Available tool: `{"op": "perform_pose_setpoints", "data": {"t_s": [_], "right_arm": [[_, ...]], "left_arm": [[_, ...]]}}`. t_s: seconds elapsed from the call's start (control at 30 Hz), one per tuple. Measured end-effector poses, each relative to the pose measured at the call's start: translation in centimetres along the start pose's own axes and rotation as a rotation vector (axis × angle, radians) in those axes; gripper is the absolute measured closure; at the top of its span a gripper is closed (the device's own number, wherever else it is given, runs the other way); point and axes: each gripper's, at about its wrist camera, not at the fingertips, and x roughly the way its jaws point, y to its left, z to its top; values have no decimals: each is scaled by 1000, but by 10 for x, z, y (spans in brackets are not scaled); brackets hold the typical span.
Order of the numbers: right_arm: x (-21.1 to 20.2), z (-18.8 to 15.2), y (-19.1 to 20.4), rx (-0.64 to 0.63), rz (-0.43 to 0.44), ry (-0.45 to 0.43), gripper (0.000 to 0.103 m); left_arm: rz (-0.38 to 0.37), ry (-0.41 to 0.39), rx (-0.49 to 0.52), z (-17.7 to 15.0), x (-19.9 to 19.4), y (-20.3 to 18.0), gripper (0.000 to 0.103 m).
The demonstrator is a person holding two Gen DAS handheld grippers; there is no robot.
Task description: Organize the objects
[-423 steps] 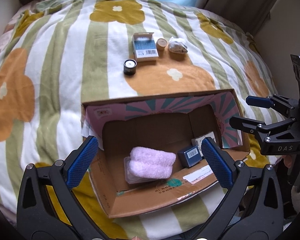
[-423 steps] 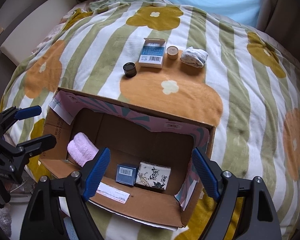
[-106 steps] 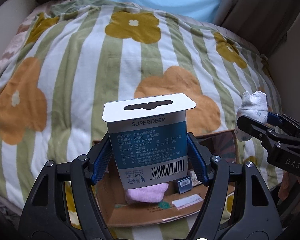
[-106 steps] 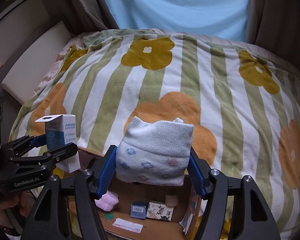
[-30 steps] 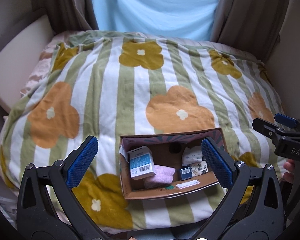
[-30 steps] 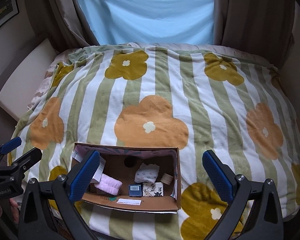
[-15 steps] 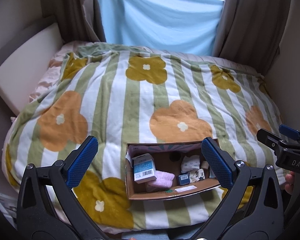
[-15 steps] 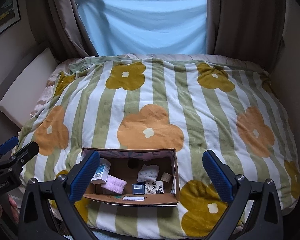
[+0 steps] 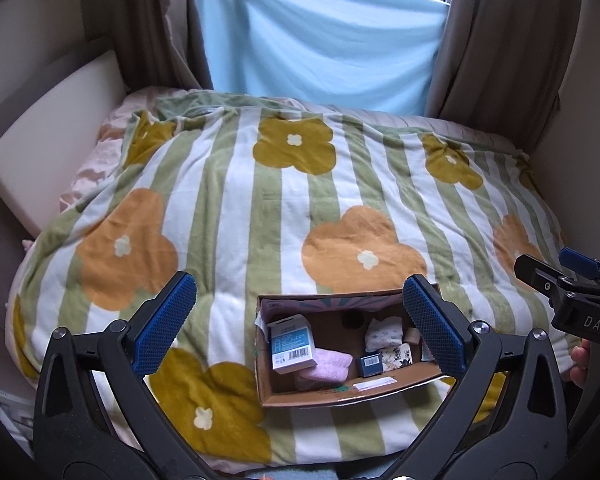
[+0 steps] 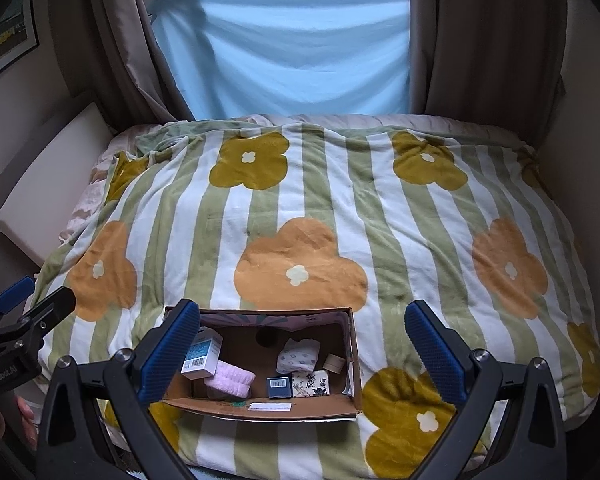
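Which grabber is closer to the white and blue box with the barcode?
Left. The left gripper hangs back just above the barcode box; the right gripper is farther right, over the cardboard box's middle.

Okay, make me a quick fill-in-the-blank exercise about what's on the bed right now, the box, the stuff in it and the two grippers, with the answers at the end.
1. The cardboard box sits on a blanket patterned with stripes and ____.
2. The blue-and-white carton leans at the box's left end, partly on top of the ____ towel.
3. The left gripper and the right gripper both have their jaws ____ and hold nothing.
4. The white sock bundle lies ____ the box.

Missing words: flowers; pink; open; inside
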Motion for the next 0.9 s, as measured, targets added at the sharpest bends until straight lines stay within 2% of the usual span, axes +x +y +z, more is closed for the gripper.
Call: {"op": "perform_pose_setpoints", "data": {"t_s": [0.9], "right_arm": [[7,6,3,-4,-5,-5,1]], "left_arm": [[-7,8,-12,3,7,4,0]]}}
